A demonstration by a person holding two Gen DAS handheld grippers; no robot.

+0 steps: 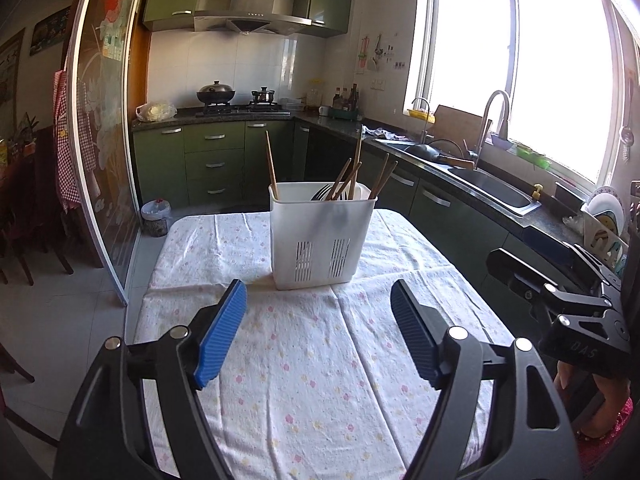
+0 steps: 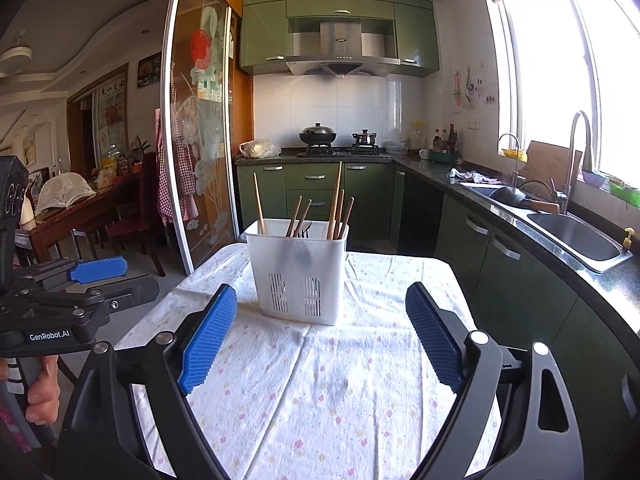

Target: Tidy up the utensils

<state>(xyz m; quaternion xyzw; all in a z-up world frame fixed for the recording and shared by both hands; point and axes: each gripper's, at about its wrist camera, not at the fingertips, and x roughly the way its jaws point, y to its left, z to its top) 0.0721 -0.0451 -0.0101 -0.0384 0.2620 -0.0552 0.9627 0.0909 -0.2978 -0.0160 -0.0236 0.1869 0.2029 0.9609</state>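
One rectangular surface (image 1: 304, 380) draped in a wrinkled white cloth with small pink and yellow flowers fills the foreground of both views, its far edge just behind the holder and its side edges dropping to tiled floor on the left and toward the green cabinets on the right. Bare cloth lies all around the holder. One white plastic utensil holder (image 1: 322, 236), a tall box with two slotted vent panels low on its front, stands upright near the far end. Seven wooden chopsticks (image 2: 334, 204) lean inside it at mixed angles, one apart at the left corner, beside one dark fork. The left gripper (image 1: 318, 332) and right gripper (image 2: 322, 336) hover short of the holder, jaws spread wide on ribbed blue pads, gripping nothing.
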